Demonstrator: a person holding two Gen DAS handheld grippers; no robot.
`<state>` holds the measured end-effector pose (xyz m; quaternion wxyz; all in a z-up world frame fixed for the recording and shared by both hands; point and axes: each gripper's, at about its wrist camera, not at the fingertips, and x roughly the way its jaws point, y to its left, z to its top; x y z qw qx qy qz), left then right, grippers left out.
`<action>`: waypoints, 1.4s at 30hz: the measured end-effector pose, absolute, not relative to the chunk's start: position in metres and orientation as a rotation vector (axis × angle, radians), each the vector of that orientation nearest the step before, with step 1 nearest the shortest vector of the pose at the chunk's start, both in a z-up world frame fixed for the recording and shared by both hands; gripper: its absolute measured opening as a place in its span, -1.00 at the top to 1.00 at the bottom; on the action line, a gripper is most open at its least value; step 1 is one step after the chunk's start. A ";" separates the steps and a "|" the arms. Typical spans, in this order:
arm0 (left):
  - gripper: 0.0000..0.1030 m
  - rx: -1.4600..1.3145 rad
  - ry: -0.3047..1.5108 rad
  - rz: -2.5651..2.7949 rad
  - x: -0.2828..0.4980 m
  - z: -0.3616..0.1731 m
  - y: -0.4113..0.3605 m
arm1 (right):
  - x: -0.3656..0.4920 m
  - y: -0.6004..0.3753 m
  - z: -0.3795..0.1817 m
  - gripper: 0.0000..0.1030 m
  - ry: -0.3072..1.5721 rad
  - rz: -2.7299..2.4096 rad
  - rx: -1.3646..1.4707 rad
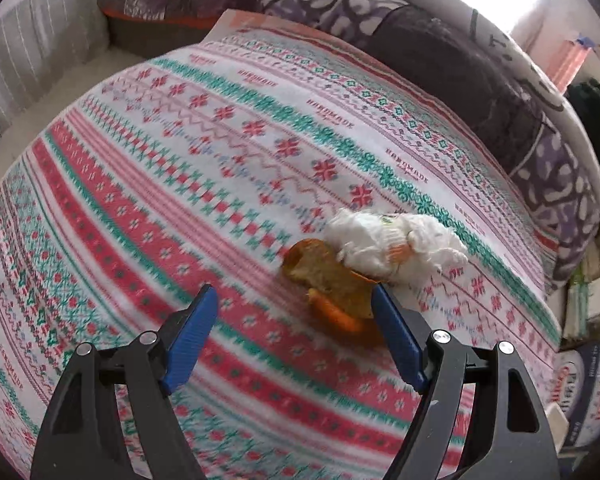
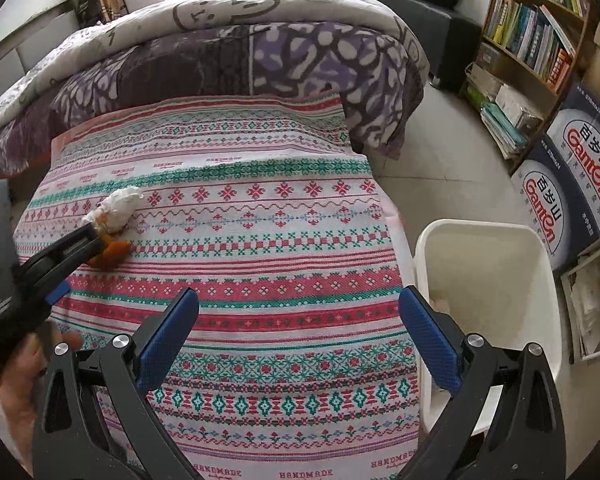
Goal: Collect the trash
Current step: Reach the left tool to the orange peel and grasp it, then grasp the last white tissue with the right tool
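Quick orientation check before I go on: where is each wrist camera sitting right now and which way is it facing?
Left wrist: low over the patterned cloth, facing the orange peel and crumpled tissue; shows the open left gripper.
Right wrist: higher, facing along the cloth toward the quilt, white bin at right; shows the open right gripper, plus the left gripper and a hand.
Shared: cloth, peel, tissue, quilt.

Orange peel (image 1: 332,284) (curled, seemingly dried) touches crumpled white tissue (image 1: 396,246); white bin (image 2: 488,280) stands apart.
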<state>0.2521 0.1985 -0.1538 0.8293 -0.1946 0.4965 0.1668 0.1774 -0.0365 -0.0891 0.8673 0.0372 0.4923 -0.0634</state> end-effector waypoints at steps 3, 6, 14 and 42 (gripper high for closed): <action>-0.37 -0.399 1.042 0.349 0.255 -0.154 0.189 | 0.178 -0.039 -0.088 -0.86 1.030 -0.134 0.085; 0.18 -0.322 1.039 0.334 0.252 -0.153 0.179 | 0.179 -0.038 -0.090 -0.86 1.034 -0.128 0.091; 0.52 -0.350 1.010 0.277 0.219 -0.144 0.212 | 0.179 -0.018 -0.090 -0.86 0.965 -0.046 0.019; 0.22 -0.523 0.992 0.313 0.201 -0.132 0.319 | 0.274 0.144 -0.143 0.14 0.909 0.527 -0.569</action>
